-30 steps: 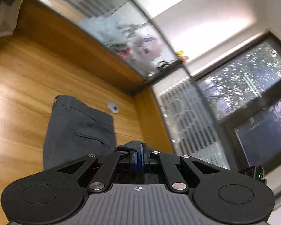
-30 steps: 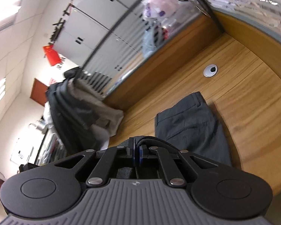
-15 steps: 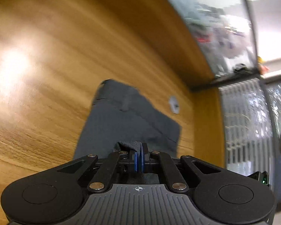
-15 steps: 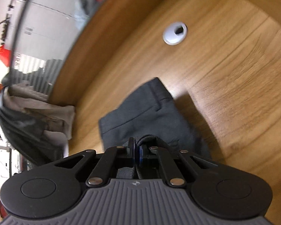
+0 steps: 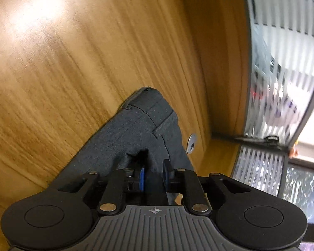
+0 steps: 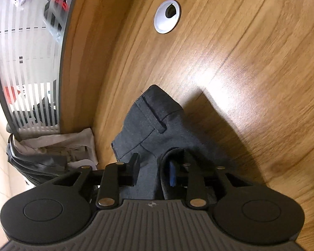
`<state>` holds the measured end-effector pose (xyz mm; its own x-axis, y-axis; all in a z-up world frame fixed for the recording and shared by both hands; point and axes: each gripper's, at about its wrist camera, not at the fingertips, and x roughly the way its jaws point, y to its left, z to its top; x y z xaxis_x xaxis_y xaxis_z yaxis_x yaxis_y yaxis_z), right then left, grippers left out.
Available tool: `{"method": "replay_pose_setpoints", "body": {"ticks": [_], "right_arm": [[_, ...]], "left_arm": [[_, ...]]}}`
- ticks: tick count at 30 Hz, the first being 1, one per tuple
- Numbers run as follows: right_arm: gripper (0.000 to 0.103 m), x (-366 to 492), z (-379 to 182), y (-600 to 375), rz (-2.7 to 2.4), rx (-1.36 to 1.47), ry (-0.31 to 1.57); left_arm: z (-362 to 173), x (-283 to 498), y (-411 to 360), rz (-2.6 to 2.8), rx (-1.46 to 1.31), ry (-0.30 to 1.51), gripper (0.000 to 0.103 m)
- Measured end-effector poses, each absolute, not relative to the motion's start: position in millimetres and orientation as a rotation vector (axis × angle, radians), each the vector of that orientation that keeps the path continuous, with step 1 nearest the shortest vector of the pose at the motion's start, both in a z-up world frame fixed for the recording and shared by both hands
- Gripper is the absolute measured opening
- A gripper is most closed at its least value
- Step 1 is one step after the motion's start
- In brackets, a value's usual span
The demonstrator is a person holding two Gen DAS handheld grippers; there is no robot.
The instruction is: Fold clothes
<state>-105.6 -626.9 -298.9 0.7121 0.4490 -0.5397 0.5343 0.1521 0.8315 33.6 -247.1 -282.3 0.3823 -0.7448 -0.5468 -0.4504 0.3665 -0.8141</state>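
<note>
Dark grey trousers (image 5: 140,129) lie folded on the wooden table (image 5: 73,52), waistband and belt loop at the far end. My left gripper (image 5: 154,173) sits low over their near edge. Its jaws are opening, with a fold of the grey cloth still standing between the blue pads. In the right wrist view the same trousers (image 6: 148,121) lie just ahead. My right gripper (image 6: 153,169) is also opening, and wider. A hem of the cloth curls over its right finger (image 6: 172,175), while the left finger (image 6: 136,167) is free of the fabric.
A silver cable grommet (image 6: 167,16) sits in the table beyond the trousers, also seen as grommet (image 5: 191,144). A heap of other clothes (image 6: 58,146) lies at the left by the frosted glass partition (image 6: 27,41). A wooden rim and glass panels (image 5: 282,62) bound the far side.
Both grippers have come down to the table and rolled, carrying the gripped trouser edge onto the lower part. Their jaws, shut on cloth before, have now parted, the right more than the left.
</note>
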Motion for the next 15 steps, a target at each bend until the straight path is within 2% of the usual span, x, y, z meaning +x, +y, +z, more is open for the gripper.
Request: {"method": "replay_pose_setpoints", "body": {"ticks": [3,10,11,12,13,15], "right_arm": [[0.043,-105,-291,-629,-0.04,1.447,0.883],[0.045,-117,-292,-610,0.03,1.406,1.007],[0.042,-118,-293,-606,0.035,1.402,1.013],[0.025,-120,-293,-603,0.04,1.397,1.02],[0.015,-120,-293,-602,0.041,1.417,1.006],[0.012,-120,-292,-602,0.038,1.48,0.957]], "left_arm": [[-274,36,-250,-0.288,-1.205,1.243,0.021],[-269,39,-254,-0.269,-1.189,1.24,0.026],[-268,39,-256,-0.274,-1.175,1.239,0.026],[-267,40,-257,-0.278,-1.16,1.239,0.026],[-266,41,-258,-0.283,-1.148,1.24,0.026],[-265,43,-259,-0.292,-1.129,1.24,0.026]]}}
